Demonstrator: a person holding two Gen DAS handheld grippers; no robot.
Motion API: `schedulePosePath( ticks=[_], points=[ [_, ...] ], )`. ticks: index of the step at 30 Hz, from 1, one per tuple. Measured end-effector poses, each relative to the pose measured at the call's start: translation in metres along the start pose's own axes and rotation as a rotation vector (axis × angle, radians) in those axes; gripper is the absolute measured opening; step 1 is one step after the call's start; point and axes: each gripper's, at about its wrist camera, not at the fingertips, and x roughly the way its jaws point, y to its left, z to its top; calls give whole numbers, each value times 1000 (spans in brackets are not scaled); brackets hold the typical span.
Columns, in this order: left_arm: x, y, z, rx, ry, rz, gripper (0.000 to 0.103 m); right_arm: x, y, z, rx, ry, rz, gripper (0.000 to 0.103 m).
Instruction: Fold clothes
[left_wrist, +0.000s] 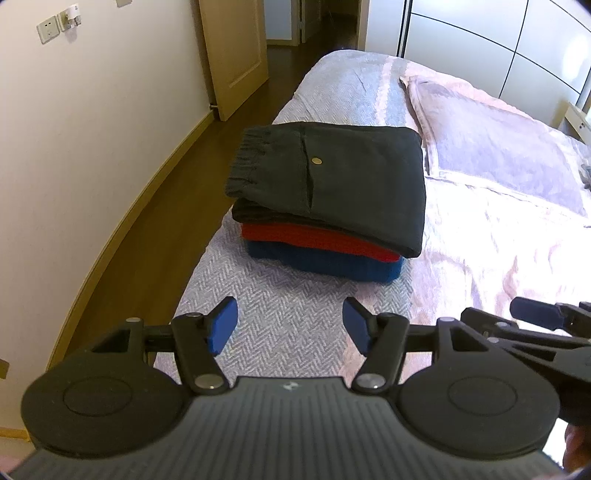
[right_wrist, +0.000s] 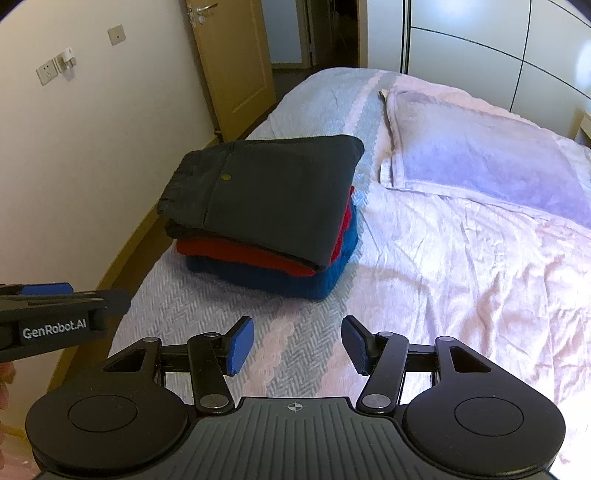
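Observation:
A stack of three folded clothes lies on the bed: dark trousers (left_wrist: 343, 177) with a brass button on top, a red garment (left_wrist: 314, 238) under them, a blue knit (left_wrist: 332, 264) at the bottom. The right wrist view shows the same trousers (right_wrist: 273, 192), red garment (right_wrist: 243, 253) and blue knit (right_wrist: 280, 278). My left gripper (left_wrist: 290, 326) stands open above the bedspread, short of the stack, holding nothing. My right gripper (right_wrist: 297, 345) is open too, beside it, and empty. Each gripper appears at the edge of the other's view.
The bed (left_wrist: 288, 332) has a grey herringbone cover with a pink sheet (right_wrist: 461, 277) and a pillow (right_wrist: 480, 155) to the right. Wood floor (left_wrist: 155, 206), a white wall and a door (left_wrist: 232, 55) lie on the left. White wardrobe panels (right_wrist: 480, 48) stand behind.

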Motion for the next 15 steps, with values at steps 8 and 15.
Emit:
schedulePosePath(
  ticks=[8, 15],
  points=[
    [-3, 6, -3, -5, -26, 27, 60, 4, 9, -3, -8, 19, -8, 56],
    [2, 8, -5, -1, -24, 23, 60, 8, 14, -3, -5, 35, -11, 56]
  ],
)
